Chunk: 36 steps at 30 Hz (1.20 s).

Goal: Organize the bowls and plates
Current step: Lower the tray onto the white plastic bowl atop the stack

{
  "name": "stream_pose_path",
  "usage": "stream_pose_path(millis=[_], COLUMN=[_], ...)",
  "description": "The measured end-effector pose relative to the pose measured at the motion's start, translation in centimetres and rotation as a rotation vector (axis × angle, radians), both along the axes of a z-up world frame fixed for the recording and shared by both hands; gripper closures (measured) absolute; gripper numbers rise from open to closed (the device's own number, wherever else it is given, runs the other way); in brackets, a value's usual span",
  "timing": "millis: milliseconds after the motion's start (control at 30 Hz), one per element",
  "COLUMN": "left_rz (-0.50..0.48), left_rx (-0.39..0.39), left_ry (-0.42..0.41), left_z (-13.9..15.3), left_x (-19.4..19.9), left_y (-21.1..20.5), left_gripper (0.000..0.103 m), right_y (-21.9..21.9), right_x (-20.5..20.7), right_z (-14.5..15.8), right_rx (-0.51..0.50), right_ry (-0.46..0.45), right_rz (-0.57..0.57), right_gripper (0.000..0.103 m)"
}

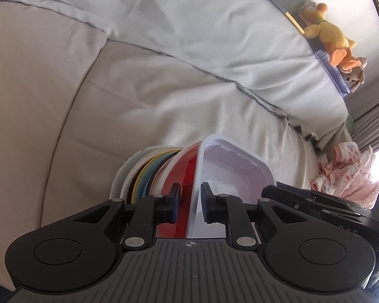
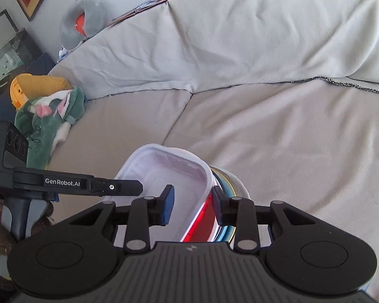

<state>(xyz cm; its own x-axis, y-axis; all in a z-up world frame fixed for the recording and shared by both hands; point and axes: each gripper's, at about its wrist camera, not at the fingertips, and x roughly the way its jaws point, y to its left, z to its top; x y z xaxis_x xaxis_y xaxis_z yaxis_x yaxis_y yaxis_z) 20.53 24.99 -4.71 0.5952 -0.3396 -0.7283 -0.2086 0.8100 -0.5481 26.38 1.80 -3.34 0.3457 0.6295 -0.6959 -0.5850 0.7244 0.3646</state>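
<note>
Currently seeing plates [image 1: 141,174] stacked on sofa [image 1: 113,101], with red bowl [image 1: 187,176] on top and white tub [image 1: 230,161] nested in it. Reading left tongs [image 1: 190,197] as clamped across tub wall and bowl rim together, one side inside tub, other outside bowl. Reading right tongs [image 2: 192,197] as slack: straddling far tub wall and bowl rim, with visible gap between inner pad [image 2: 167,207] and wall, so not gripping.

White tub [image 1: 230,166]; red bowl [image 1: 187,171]; beige sofa [image 1: 63,96]; yellow plush [image 1: 323,30]
</note>
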Motion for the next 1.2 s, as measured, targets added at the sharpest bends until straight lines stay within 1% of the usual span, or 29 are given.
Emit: stream_pose_path(millis=[133,200,300,400,467,533,633,667,733,800,867,900,933,1000,1067,1133,1200], left_rz=[0.012,0.027,0.028,0.016,0.010,0.001,0.000,-0.001,-0.012,-0.014,-0.028,-0.035,-0.036,-0.028,-0.011,0.005,0.012], left_rx=[0.002,-0.003,-0.016,-0.032,-0.047,-0.056,-0.040,-0.037,-0.051,-0.048,-0.052,-0.066,-0.063,-0.035,-0.037,-0.035,-0.023], left_ry=[-0.027,-0.040,-0.052,-0.065,-0.060,-0.064,-0.065,-0.062,-0.061,-0.053,-0.047,-0.046,-0.044,-0.065,-0.089,-0.097,-0.088], left_z=[0.9,0.8,0.5,0.0,-0.1,0.0,0.5,0.7,0.8,0.9,0.9,1.0,1.2,1.9,2.6,2.9,2.5], left_x=[0.7,1.4,2.3,2.8,3.0,2.8,1.8,1.4,0.7,0.0,-0.3,-0.3,-0.2,0.3,0.7,1.1,1.4], left_y=[0.3,0.7,0.6,0.2,0.2,0.3,0.7,0.8,1.0,0.9,0.5,0.3,0.1,-0.1,0.2,0.6,0.8], left_gripper=[0.084,0.085,0.084,0.084,0.084,0.084,0.084,0.081,0.081,0.081,0.081,0.081,0.076,0.076,0.077,0.078,0.079], right_y=[0.2,0.7,1.4,1.7,1.5,0.8,-0.6,-1.1,-2.1,-2.7,-2.7,-2.5,-2.1,-1.5,-0.9,-0.4,0.2], right_x=[1.3,2.1,2.8,3.2,3.6,3.5,2.5,2.2,1.3,0.3,-0.5,-0.7,-0.9,-0.8,0.0,1.0,1.8], right_z=[0.5,0.5,0.2,-0.1,-0.3,-0.1,0.2,0.3,0.2,0.1,-0.1,-0.1,0.0,0.7,1.7,2.1,1.7], right_rx=[0.032,0.039,0.025,-0.001,-0.008,0.012,0.025,0.028,0.044,0.054,0.056,0.061,0.061,0.051,0.064,0.073,0.059], right_ry=[-0.021,-0.043,-0.058,-0.100,-0.089,-0.076,-0.084,-0.077,-0.046,-0.017,0.008,0.024,0.028,-0.019,-0.048,-0.042,-0.037], right_rz=[-0.036,-0.052,-0.073,-0.101,-0.123,-0.124,-0.124,-0.121,-0.102,-0.075,-0.051,-0.034,-0.026,-0.047,-0.069,-0.076,-0.078], right_gripper=[0.074,0.077,0.077,0.077,0.077,0.077,0.077,0.077,0.076,0.075,0.075,0.076,0.074,0.075,0.075,0.076,0.076])
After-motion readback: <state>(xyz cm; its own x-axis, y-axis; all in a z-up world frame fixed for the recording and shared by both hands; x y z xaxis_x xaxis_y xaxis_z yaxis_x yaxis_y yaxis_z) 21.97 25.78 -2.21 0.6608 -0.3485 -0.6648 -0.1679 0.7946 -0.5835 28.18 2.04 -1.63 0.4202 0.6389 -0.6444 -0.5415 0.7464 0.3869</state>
